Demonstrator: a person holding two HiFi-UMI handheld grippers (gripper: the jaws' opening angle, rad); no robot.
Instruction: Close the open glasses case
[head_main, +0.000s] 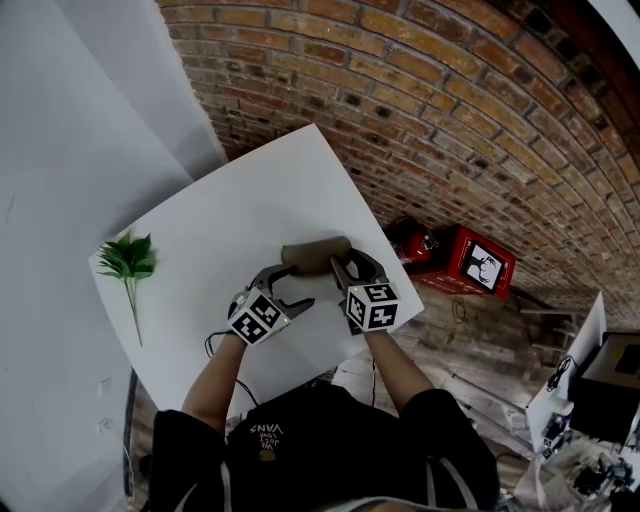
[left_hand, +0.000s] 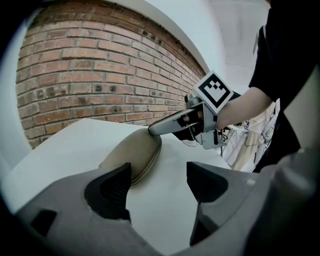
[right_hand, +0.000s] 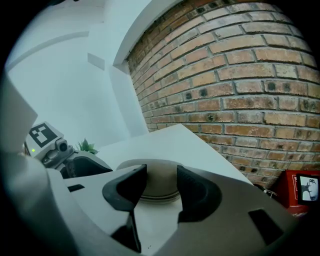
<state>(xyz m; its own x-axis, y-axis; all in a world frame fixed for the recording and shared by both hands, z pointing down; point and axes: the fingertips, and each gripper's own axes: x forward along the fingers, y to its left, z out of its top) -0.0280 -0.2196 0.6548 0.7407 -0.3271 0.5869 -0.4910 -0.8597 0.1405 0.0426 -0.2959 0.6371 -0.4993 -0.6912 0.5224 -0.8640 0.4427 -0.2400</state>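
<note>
A tan glasses case (head_main: 315, 255) lies on the white table (head_main: 230, 215), its lid down on its base with only a thin seam showing (left_hand: 134, 154). My left gripper (head_main: 297, 290) is open just short of the case's near side, with nothing between its jaws (left_hand: 157, 180). My right gripper (head_main: 350, 268) is at the case's right end. In the left gripper view one of its fingertips (left_hand: 156, 129) rests at the top of that end. In the right gripper view its jaws (right_hand: 161, 182) stand apart, and the case (right_hand: 160, 172) shows just beyond them.
A green plant sprig (head_main: 130, 262) lies at the table's left side. A brick wall (head_main: 430, 90) runs behind the table. A red box (head_main: 470, 260) sits on the floor to the right. The table's front corner is close under my hands.
</note>
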